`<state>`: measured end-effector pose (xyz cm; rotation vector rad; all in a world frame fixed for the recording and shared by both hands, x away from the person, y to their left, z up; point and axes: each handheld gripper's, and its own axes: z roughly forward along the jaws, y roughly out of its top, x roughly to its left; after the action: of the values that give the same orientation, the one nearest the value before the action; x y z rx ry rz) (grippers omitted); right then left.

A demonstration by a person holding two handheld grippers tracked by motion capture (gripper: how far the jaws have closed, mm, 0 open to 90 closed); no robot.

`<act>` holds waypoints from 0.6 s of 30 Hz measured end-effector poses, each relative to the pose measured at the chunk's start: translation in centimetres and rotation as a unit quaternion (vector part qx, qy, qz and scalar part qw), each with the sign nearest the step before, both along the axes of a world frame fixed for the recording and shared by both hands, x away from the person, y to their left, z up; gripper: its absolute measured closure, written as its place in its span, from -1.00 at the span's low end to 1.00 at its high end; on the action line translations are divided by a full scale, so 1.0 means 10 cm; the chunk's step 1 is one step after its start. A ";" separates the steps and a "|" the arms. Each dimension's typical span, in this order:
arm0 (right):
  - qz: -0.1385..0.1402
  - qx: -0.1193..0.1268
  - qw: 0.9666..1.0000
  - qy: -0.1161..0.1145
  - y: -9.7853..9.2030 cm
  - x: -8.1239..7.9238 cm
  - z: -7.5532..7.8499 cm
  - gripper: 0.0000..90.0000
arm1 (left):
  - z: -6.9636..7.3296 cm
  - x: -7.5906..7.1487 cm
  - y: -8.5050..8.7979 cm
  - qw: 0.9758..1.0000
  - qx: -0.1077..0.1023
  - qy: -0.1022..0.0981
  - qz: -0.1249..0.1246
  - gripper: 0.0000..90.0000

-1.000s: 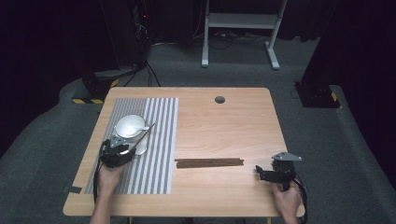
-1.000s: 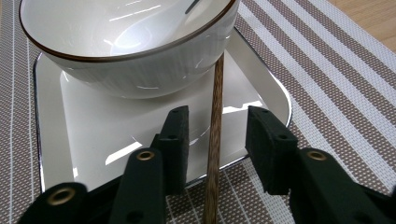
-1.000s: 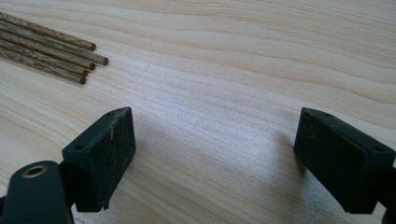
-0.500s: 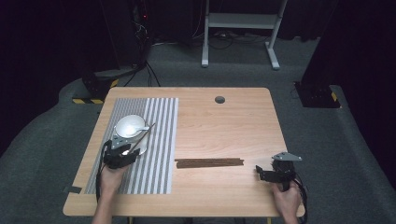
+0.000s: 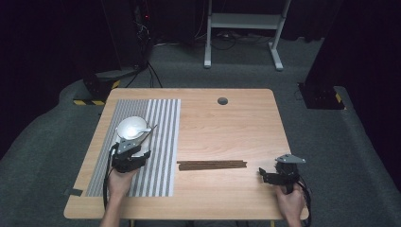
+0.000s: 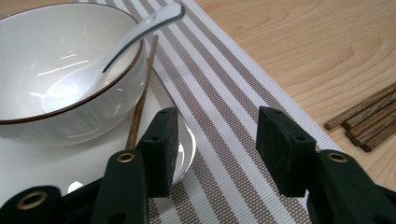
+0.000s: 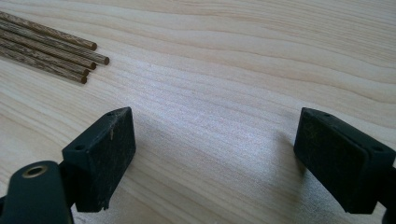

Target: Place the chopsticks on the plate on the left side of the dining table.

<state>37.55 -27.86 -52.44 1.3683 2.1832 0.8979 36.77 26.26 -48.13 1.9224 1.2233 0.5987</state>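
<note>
A white bowl (image 6: 60, 70) (image 5: 131, 126) with a white spoon (image 6: 135, 35) in it stands on a white plate (image 6: 28, 163), on a striped placemat (image 5: 161, 142). One wooden chopstick (image 6: 142, 93) lies on the plate against the bowl's side. My left gripper (image 6: 218, 128) (image 5: 133, 150) hovers just short of the plate. It is open, its jaws have just been opening, and nothing is between them. A bundle of several wooden chopsticks (image 5: 212, 164) (image 7: 46, 51) (image 6: 369, 119) lies mid-table. My right gripper (image 7: 215, 140) (image 5: 265, 175) stands open over bare wood to their right.
The wooden table (image 5: 227, 123) has a round cable hole (image 5: 222, 100) near its far edge. A strip of dark tape (image 5: 73, 191) sits at the front left corner. Behind the table, a white frame (image 5: 241, 28) and black stands rest on the grey floor.
My left gripper has drawn back a little from the bowl, toward the near right. The right gripper has kept still.
</note>
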 end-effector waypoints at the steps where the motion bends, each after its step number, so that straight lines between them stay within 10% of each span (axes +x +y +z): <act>1: 0.000 0.000 1.000 0.000 0.00 0.00 0.00 -0.72 | 0.00 0.00 0.00 1.000 0.000 0.000 0.000 0.08; 18: 0.001 0.000 1.000 0.000 0.00 0.00 0.00 -0.72 | 0.00 -0.01 -0.22 1.000 -0.016 -0.008 -0.025 0.06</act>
<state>37.57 -27.88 -52.44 1.3655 2.1844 0.8978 36.71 24.02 -48.15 1.9127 1.1658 0.5637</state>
